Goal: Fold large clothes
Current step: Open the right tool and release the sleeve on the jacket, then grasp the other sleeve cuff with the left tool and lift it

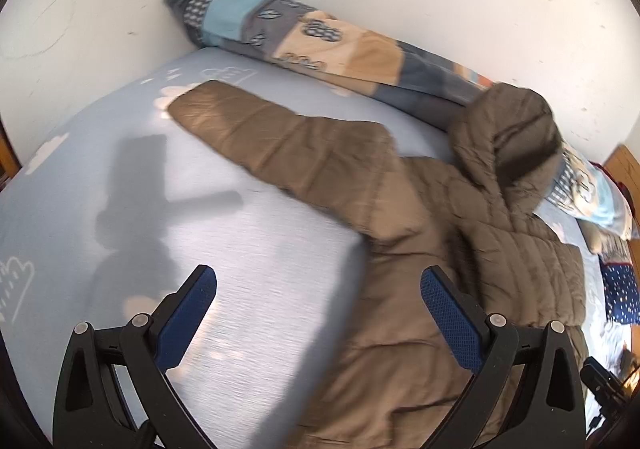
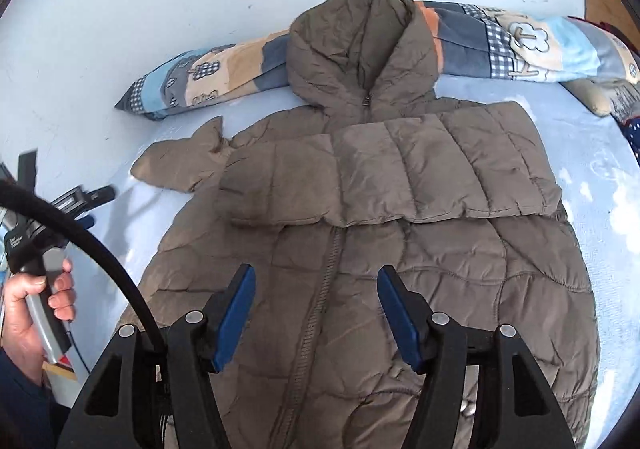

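Note:
A brown quilted hooded jacket (image 2: pixel 420 249) lies front up on the bed, zipper closed, its hood (image 2: pixel 360 49) resting against a pillow. One sleeve (image 2: pixel 400 169) is folded flat across the chest. The other sleeve (image 1: pixel 260 129) stretches out over the sheet toward the wall corner. My right gripper (image 2: pixel 317 273) hovers open above the jacket's lower front, with nothing between its blue pads. My left gripper (image 1: pixel 318 277) is open too, above the jacket's side edge (image 1: pixel 400 289) and the bare sheet. A hand (image 2: pixel 32 313) holds the left gripper's handle at the edge of the right wrist view.
A long patchwork pillow (image 1: pixel 320 41) runs along the white wall behind the jacket. The light blue sheet (image 1: pixel 240 229) with cloud prints lies bare beside the outstretched sleeve. A black cable (image 2: pixel 100 245) arcs across the lower left. More bedding (image 1: pixel 620 289) is piled at the far right.

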`<state>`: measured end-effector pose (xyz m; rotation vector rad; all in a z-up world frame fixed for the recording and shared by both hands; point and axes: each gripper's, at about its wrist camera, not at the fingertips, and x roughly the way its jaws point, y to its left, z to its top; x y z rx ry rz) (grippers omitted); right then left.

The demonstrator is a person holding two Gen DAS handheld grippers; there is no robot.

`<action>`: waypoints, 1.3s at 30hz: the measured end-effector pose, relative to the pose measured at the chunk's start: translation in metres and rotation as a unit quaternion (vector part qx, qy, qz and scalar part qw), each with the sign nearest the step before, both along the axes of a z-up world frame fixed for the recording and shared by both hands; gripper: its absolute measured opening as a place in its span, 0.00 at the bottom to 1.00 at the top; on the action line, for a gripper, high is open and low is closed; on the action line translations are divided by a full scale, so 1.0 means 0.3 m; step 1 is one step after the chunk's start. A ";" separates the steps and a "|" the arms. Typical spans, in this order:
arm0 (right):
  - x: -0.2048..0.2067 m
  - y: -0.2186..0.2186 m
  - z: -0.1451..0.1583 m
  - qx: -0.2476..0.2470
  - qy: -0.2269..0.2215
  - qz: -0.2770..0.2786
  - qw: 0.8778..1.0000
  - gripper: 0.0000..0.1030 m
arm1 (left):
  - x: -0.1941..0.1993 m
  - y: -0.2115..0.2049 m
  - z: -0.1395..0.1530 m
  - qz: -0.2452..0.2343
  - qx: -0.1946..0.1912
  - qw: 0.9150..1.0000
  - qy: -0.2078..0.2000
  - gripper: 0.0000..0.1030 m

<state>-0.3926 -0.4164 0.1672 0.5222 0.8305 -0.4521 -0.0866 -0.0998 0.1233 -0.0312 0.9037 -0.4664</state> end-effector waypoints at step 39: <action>0.062 -0.067 -0.090 0.031 0.030 0.026 0.999 0.66 | 1.085 0.294 -0.417 0.232 -0.287 0.921 0.127 0.24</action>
